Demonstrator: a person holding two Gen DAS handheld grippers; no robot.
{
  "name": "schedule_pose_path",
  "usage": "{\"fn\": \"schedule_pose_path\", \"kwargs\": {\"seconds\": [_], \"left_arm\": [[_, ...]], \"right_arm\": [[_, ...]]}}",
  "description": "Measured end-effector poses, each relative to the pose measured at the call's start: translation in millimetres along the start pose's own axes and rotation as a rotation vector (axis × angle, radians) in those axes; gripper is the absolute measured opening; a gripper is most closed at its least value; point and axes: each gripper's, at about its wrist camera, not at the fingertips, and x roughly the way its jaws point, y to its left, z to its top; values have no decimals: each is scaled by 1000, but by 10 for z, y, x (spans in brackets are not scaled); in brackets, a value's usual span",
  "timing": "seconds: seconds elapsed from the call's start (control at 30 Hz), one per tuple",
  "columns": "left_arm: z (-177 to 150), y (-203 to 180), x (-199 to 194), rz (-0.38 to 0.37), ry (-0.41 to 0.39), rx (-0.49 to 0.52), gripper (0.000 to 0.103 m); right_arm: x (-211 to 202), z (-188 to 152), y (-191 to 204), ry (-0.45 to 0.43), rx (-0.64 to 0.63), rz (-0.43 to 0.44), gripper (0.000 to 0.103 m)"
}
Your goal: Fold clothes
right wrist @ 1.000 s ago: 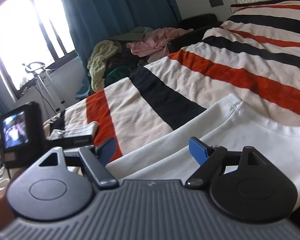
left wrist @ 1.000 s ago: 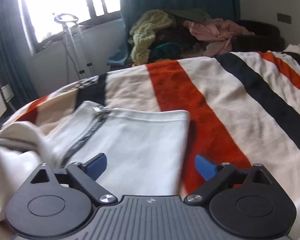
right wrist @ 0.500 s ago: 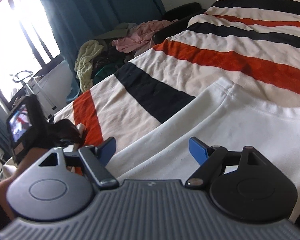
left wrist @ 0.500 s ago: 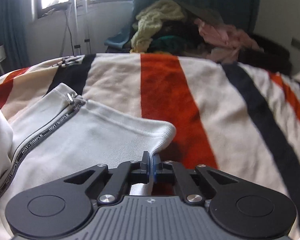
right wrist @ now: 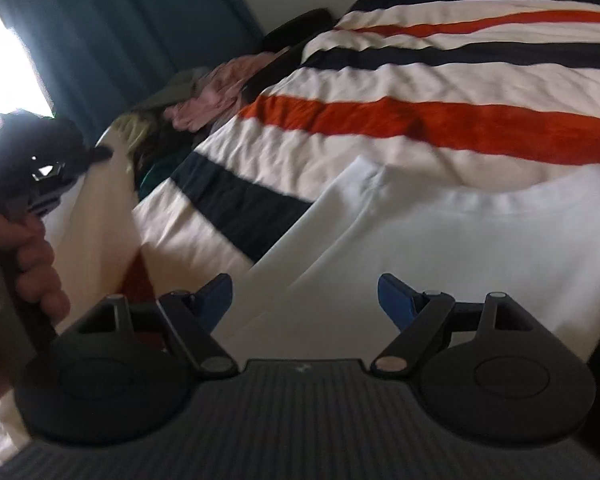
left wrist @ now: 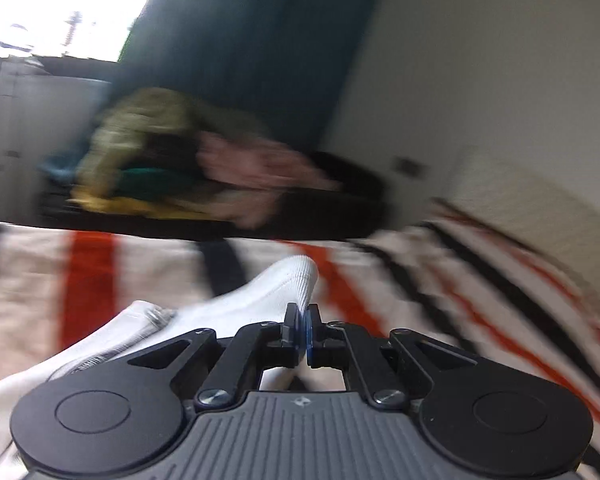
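Plainly, our left gripper [left wrist: 302, 330] has its blue-padded jaws pressed together on the ribbed hem of the white zip sweatshirt [left wrist: 260, 300], lifting that corner clear of the striped blanket [left wrist: 400, 280]. Beside the pinch the metal zipper pull [left wrist: 154, 315] shows, and the tape below it carries lettering too blurred for us to read. Our right gripper [right wrist: 305, 298] stands with its jaws wide apart, holding nothing, above smooth white fabric of the same garment lying flat on the blanket's cream, orange and black bands. Only the right wrist view shows our left hand [right wrist: 32, 264] wrapped around its tool's handle, with cloth hanging from it. Only the left wrist view shows the window [left wrist: 60, 8]; both catch the teal curtain [left wrist: 240, 52] and a soft heap of clothes [left wrist: 172, 160].
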Motion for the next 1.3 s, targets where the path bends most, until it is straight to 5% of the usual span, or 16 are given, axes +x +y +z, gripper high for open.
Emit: {"fn": "schedule_pose_path", "kwargs": {"seconds": [0.1, 0.17, 0.33, 0.47, 0.6, 0.8, 0.97, 1.13, 1.3], "left_arm": [[-79, -184, -31, -30, 51, 55, 14], [-102, -162, -162, -30, 89, 38, 37], [-184, 163, -1053, 12, 98, 28, 62], [-374, 515, -2053, 165, 75, 62, 71], [-786, 950, -3086, 351, 54, -24, 74], [-1326, 1483, -4078, 500, 40, -306, 74], [-1385, 1591, -4283, 503, -2, -384, 77], [-1429, 1565, -4127, 430, 3, -443, 79], [-1489, 1668, -3884, 391, 15, -527, 79]], "right_arm": [[5, 5, -86, -11, 45, -11, 83], [44, -19, -97, 10, 50, 1, 83], [58, -49, -73, 28, 40, 37, 82], [17, -38, -42, 29, 53, 120, 83], [-7, -11, 50, 55, 63, 231, 82], [302, 110, 109, 195, 192, 346, 77], [804, 146, 12, 294, 373, 367, 65], [1207, 230, 38, 289, 467, 375, 65], [1589, 354, 250, 260, 377, 283, 60]]}}
